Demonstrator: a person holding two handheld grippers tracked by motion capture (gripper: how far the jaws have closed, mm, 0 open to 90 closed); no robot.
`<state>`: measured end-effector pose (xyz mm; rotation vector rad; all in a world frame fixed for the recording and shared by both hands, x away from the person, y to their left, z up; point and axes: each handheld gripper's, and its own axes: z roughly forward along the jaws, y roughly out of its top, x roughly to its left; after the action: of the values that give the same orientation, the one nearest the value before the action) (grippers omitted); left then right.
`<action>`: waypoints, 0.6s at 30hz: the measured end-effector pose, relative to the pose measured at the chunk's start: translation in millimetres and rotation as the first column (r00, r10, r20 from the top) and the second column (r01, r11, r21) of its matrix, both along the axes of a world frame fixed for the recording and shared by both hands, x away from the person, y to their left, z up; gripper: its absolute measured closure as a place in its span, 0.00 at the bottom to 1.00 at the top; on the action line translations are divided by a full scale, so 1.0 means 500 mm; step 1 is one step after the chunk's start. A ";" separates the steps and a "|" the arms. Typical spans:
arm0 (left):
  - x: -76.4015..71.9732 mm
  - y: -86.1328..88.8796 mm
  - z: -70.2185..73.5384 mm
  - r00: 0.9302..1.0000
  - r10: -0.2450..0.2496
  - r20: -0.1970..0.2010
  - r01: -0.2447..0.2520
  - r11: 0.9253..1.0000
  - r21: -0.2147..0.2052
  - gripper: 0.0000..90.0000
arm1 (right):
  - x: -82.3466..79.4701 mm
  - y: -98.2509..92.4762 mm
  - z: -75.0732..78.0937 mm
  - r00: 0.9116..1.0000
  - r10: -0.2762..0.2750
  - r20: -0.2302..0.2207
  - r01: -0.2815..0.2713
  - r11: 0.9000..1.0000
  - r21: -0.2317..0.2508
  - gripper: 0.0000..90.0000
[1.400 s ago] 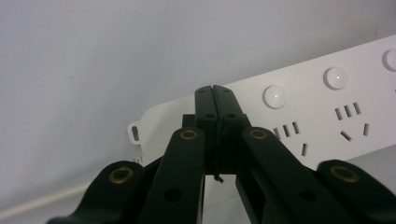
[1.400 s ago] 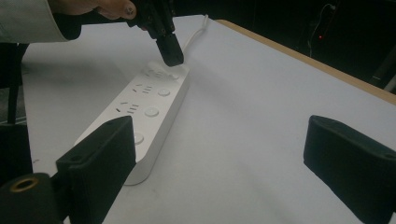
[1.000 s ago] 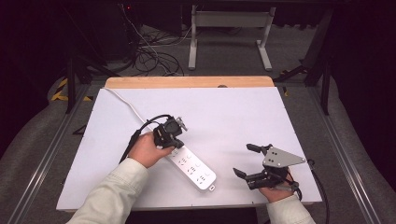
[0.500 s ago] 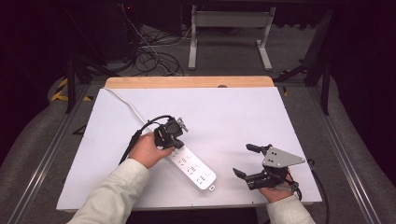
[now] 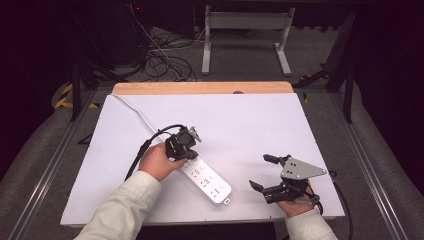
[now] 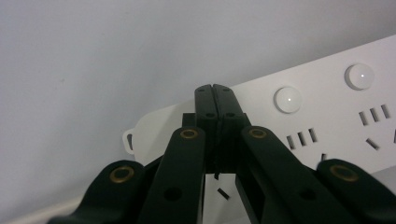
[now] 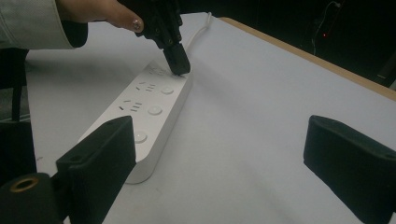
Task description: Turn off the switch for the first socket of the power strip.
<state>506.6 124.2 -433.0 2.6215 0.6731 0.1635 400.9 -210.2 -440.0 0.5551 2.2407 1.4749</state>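
While left gripper stays pressed on power strip, nothing shifted

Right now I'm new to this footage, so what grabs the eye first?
The white power strip lying slantwise on the white table, with the shut left gripper pressing its tips on the strip's corded end. Near the table's right front, the right gripper waits with jaws wide open.
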 end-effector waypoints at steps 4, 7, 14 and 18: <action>0.001 0.004 -0.002 1.000 0.010 -0.007 -0.011 1.000 -0.021 1.00 | 0.000 0.000 0.000 1.000 0.001 -0.001 -0.001 1.000 0.001 0.11; -0.003 0.002 -0.003 1.000 0.014 0.019 -0.014 1.000 -0.010 1.00 | 0.000 0.000 0.000 1.000 0.003 -0.002 -0.003 1.000 0.000 0.11; -0.009 0.006 -0.007 0.999 0.016 0.038 -0.015 1.000 -0.028 1.00 | 0.000 0.001 -0.001 1.000 0.004 -0.003 -0.004 1.000 -0.001 0.11; -0.013 0.007 -0.007 0.999 0.025 0.046 -0.024 0.999 -0.029 1.00 | 0.000 0.001 -0.001 1.000 0.004 -0.004 -0.004 1.000 -0.002 0.11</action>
<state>500.3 127.7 -436.6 2.5755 0.6869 0.2194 400.9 -209.6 -440.4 0.5540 2.2471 1.4746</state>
